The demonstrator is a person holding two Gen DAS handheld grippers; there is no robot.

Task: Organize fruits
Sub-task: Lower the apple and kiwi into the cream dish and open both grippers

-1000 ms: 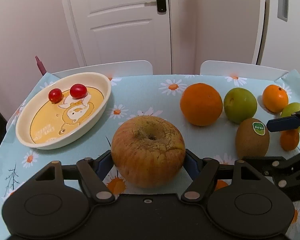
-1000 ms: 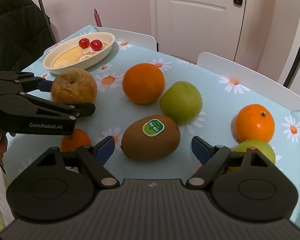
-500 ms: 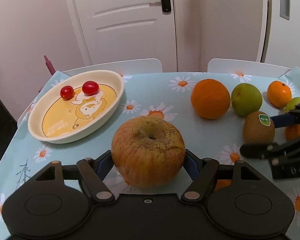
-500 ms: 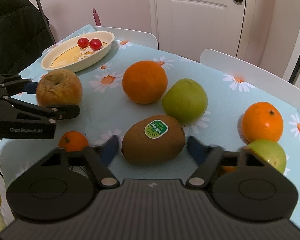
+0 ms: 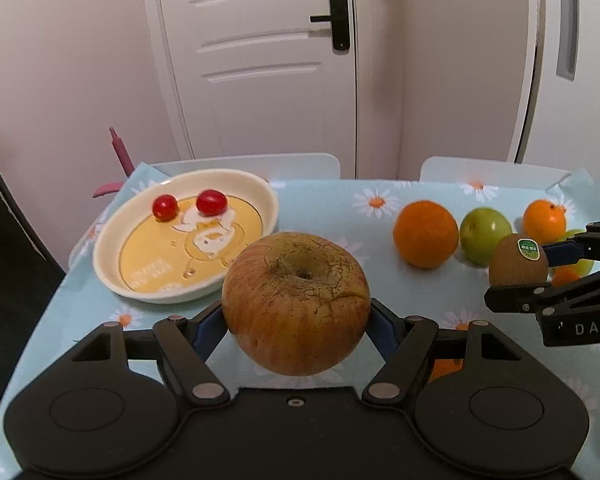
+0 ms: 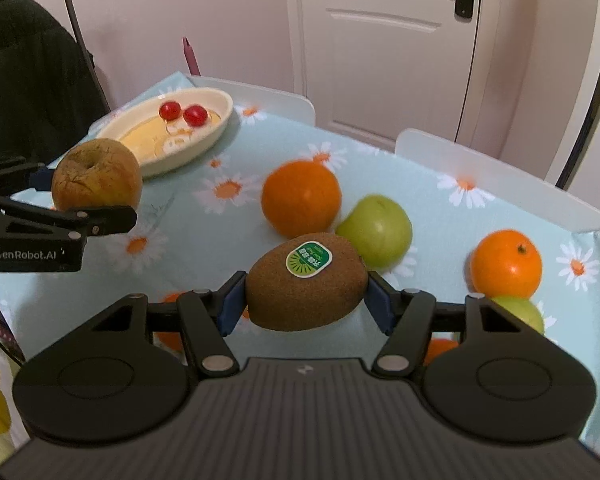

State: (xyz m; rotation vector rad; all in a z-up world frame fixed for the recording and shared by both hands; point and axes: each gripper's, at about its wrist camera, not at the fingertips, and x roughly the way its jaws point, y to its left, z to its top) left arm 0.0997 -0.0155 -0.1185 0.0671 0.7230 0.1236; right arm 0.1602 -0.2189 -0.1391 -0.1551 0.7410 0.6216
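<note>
My left gripper (image 5: 296,320) is shut on a wrinkled brown-red apple (image 5: 296,304) and holds it above the daisy-print cloth, just right of the cream oval dish (image 5: 100,256). Two cherry tomatoes (image 5: 165,207) lie in that dish. My right gripper (image 6: 306,300) has a stickered kiwi (image 6: 306,286) between its blue pads; the jaws are closing and the pads press both ends of the kiwi, which hangs off the cloth. The right wrist view shows the apple (image 6: 96,178) in the left gripper (image 6: 80,196) at the left.
On the cloth lie a large orange (image 6: 300,198), a green apple (image 6: 376,230), a smaller orange (image 6: 506,264), another green fruit (image 6: 518,312) and small tangerines (image 6: 172,336). White chair backs (image 6: 500,184) line the far edge. A person's dark clothing (image 6: 20,80) is at the left.
The right jaws have closed from wide apart onto the kiwi and raised it off the cloth. The left gripper has risen with the apple, closer to the dish.
</note>
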